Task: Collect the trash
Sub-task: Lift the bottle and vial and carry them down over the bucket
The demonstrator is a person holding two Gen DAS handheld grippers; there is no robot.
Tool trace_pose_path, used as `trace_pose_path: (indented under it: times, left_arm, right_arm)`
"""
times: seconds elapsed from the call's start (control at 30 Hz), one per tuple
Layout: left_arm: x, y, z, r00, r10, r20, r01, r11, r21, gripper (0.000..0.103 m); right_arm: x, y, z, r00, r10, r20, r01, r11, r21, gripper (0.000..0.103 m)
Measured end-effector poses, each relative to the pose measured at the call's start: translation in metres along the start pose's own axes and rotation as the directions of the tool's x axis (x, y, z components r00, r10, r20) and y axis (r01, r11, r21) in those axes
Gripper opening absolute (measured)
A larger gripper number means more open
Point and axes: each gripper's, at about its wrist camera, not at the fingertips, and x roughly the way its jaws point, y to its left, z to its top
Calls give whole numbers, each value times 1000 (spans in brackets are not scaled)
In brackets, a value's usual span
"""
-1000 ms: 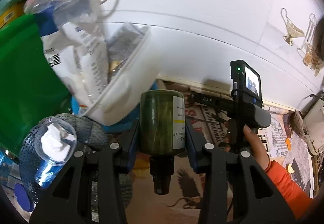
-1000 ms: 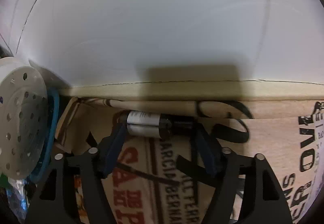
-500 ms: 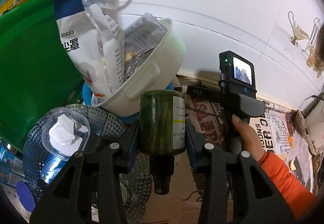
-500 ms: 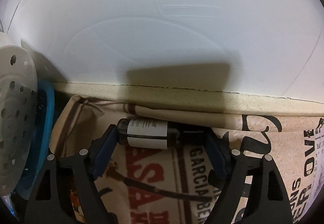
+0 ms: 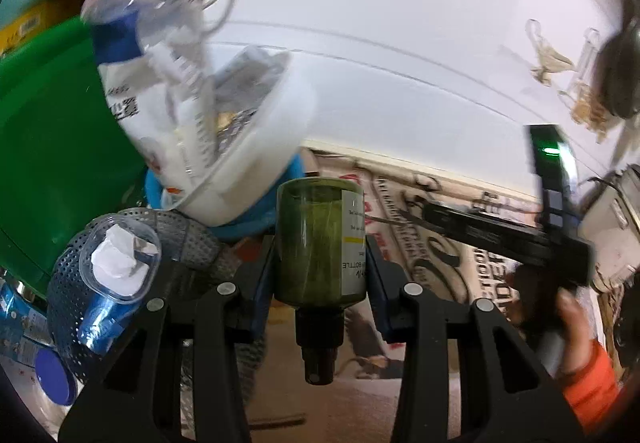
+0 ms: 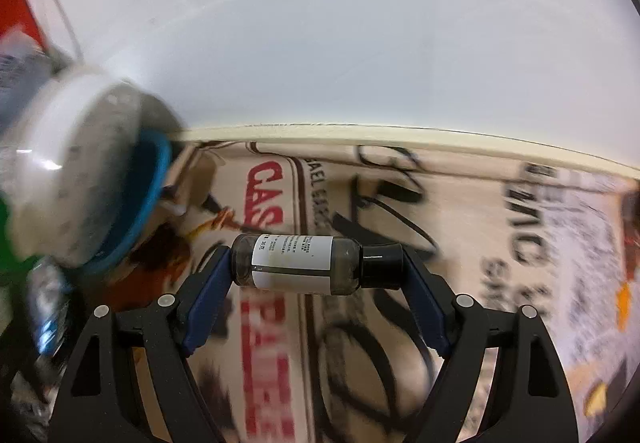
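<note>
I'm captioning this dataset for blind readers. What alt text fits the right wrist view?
The right hand-held gripper grips a small clear bottle with a white label and black cap sideways between its blue pads, above a printed cloth. A white perforated bowl on a blue rim sits blurred at left, against a white wall.

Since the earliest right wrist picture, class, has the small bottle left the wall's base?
Yes. The small bottle, clamped in the right hand-held gripper, now sits lower than the baseboard, away from the wall.

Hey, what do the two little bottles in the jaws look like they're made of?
Green bottle: translucent olive-tinted plastic or glass, glossy, with light passing through; paper label, black cap.
Dark bottle: smoky see-through plastic probably, glossy; white paper label, black cap.
</note>
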Motion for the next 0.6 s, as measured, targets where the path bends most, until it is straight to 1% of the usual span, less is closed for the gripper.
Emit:
trace_pose_path:
  times: [0.07, 0.17, 0.3, 0.37, 0.47, 0.6]
  left_arm:
    - [-10, -12, -2, 1000, -15, 6, 15, 1000, 16, 41]
    - [-31, -35, -8, 999, -42, 17, 42, 998, 39, 41]
    - [-65, -72, -26, 998, -59, 37, 56, 996, 72, 41]
    - [-86, -95, -44, 996, -71, 45, 67, 995, 80, 41]
    - [-113, -126, -71, 996, -67, 61, 62, 994, 87, 41]
    - [-160, -170, -126, 995, -59, 80, 54, 997, 62, 41]
  right_arm:
    - [-36, -9, -14, 1000, 12, 21, -12, 1000, 9, 79]
    - [-77, -33, -24, 999, 20, 49, -21, 1000, 19, 80]
    - [-145, -67, -47, 996, 16, 92, -18, 1000, 18, 80]
    - [-177, -74, -68, 993, 11, 115, -12, 1000, 9, 80]
    - [-214, -88, -96, 990, 12, 139, -12, 1000, -3, 80]
    - [-267, -113, -146, 987, 46, 154, -43, 999, -22, 80]
